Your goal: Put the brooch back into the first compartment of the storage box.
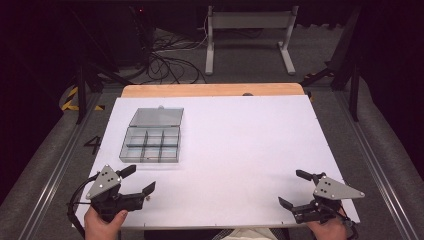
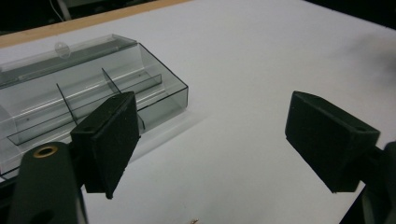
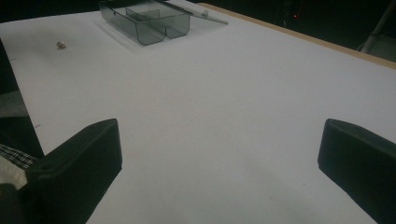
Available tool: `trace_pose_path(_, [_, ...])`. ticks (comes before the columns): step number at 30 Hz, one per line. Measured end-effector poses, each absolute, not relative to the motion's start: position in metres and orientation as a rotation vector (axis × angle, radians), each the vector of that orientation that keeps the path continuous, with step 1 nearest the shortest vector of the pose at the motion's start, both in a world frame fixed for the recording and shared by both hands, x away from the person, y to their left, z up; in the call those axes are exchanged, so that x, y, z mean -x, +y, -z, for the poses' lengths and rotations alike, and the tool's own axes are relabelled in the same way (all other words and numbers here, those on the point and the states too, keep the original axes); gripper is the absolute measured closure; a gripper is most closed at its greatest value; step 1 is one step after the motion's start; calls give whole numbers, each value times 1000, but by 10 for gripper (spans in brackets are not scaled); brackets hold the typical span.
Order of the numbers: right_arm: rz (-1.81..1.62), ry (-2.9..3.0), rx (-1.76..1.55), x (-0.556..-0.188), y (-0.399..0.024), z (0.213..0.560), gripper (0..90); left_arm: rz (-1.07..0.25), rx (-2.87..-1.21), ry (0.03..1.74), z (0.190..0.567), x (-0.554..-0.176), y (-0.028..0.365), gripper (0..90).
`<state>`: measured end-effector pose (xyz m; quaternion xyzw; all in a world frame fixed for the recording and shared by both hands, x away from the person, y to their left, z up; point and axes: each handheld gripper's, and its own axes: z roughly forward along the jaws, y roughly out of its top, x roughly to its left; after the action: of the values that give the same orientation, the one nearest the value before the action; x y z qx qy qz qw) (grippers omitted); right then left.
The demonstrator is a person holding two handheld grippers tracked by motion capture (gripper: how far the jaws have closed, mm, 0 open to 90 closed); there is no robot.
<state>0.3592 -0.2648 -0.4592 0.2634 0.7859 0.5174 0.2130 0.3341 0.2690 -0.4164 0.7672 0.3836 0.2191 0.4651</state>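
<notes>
A clear grey compartment box [image 1: 150,144] sits on the white table [image 1: 240,145] at the back left, its lid [image 1: 156,117] laid open away from me. The box's divided cells look bare [image 2: 88,100], [image 3: 149,21]. My left gripper [image 1: 139,179] is held by a hand just in front of the box, open, nothing between its jaws [image 2: 219,154]. My right gripper [image 1: 294,188] hovers at the front right corner, open too, over bare table [image 3: 219,158]. A tiny metallic piece [image 3: 60,45] lies on the table near the box.
A wooden strip [image 1: 212,90] borders the table's far edge. Beyond it on the floor are a grey metal stand [image 1: 250,35] and tangled cables [image 1: 165,62]. Metal rails [image 1: 55,165] run along both sides of the table.
</notes>
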Motion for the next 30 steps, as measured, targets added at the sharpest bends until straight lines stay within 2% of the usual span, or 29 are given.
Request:
trace_pose_path(5, [-1439,2183,-732,-359,-265,460,5,-579,-1973,931,417,-336,268,232])
trace_pose_path(30, [-1432,2199,-730,-360,-263,460,6,-424,-2179,1043,423,-346,266,318])
